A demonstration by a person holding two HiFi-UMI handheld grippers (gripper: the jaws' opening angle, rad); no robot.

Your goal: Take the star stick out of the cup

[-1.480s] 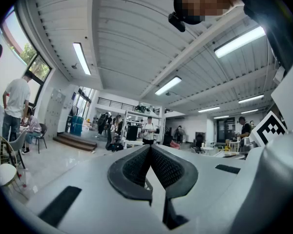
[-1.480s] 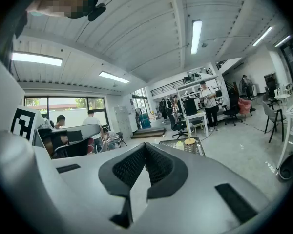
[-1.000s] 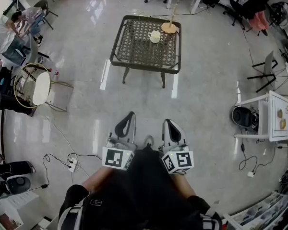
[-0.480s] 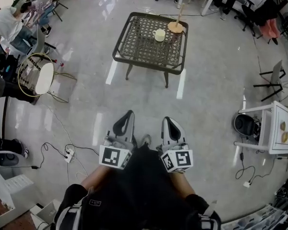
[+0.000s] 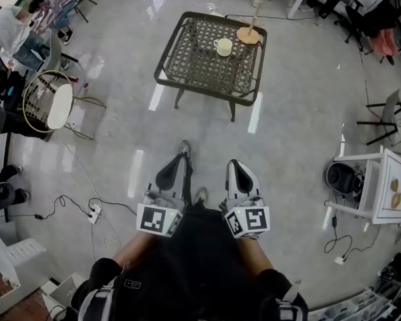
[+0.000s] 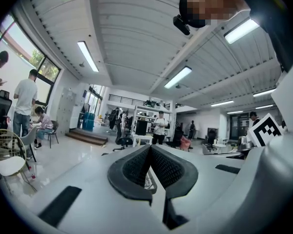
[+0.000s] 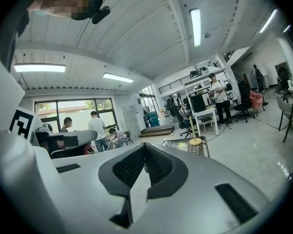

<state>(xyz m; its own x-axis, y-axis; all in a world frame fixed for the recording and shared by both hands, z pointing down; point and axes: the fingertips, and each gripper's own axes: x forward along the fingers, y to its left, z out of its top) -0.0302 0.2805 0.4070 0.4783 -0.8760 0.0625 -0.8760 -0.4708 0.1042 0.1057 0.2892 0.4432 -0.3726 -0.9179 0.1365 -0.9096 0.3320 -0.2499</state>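
Carrying left gripper & right gripper closed tight, empty. Cup at 12 o'clock on table, well apart. Can't make out star stick; prob. light, thin, stiff, so pinch upper shaft.

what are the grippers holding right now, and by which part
Nothing is held. The left gripper and the right gripper both have their jaws together with nothing between them. The cup stands far off on the table.
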